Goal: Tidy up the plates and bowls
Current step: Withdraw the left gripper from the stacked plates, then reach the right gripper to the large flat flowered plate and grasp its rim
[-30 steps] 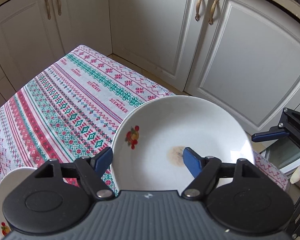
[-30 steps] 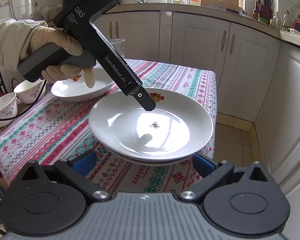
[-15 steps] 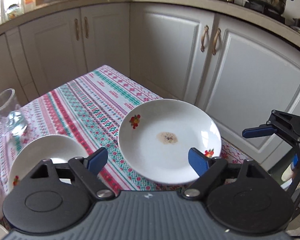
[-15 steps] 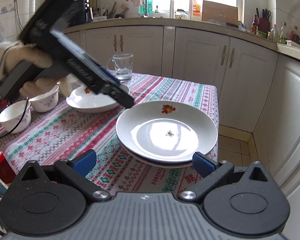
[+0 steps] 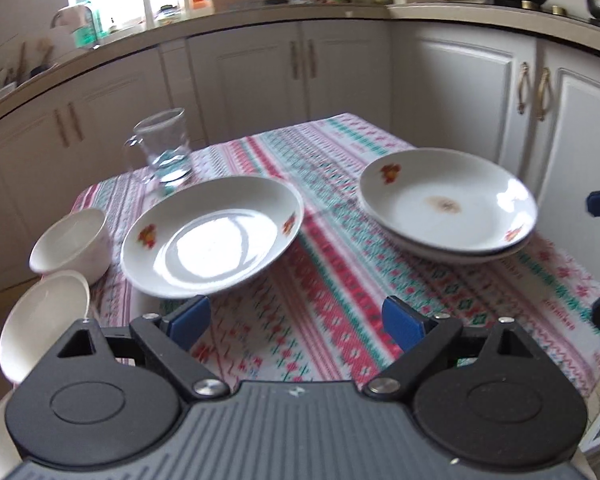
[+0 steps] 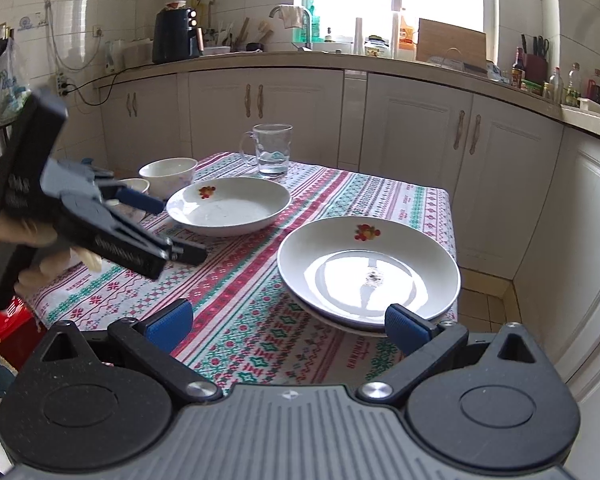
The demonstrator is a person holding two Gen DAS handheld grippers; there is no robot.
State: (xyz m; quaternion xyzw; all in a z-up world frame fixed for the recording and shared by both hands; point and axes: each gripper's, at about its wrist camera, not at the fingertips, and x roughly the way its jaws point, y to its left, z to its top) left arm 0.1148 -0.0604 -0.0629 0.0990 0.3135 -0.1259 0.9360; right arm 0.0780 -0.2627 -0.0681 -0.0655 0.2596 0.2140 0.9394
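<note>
A stack of two white plates (image 5: 448, 206) with fruit decals sits at the table's right corner; it also shows in the right wrist view (image 6: 368, 272). A single white plate (image 5: 212, 240) lies left of it, also in the right wrist view (image 6: 228, 206). Two white bowls (image 5: 74, 242) (image 5: 40, 324) stand at the far left. My left gripper (image 5: 296, 320) is open and empty above the tablecloth, between the plates. My right gripper (image 6: 288, 326) is open and empty, near the stack's front edge.
A glass mug (image 5: 164, 152) with some water stands behind the single plate. The patterned tablecloth (image 5: 332, 280) covers the small table. White cabinets (image 6: 416, 136) and a cluttered counter run behind and to the right. A red object (image 6: 4, 332) sits low at the left.
My left gripper has drawn back from over the stacked plate and swung left, open, now facing the single plate and bowls. The right gripper has pulled back a little.
</note>
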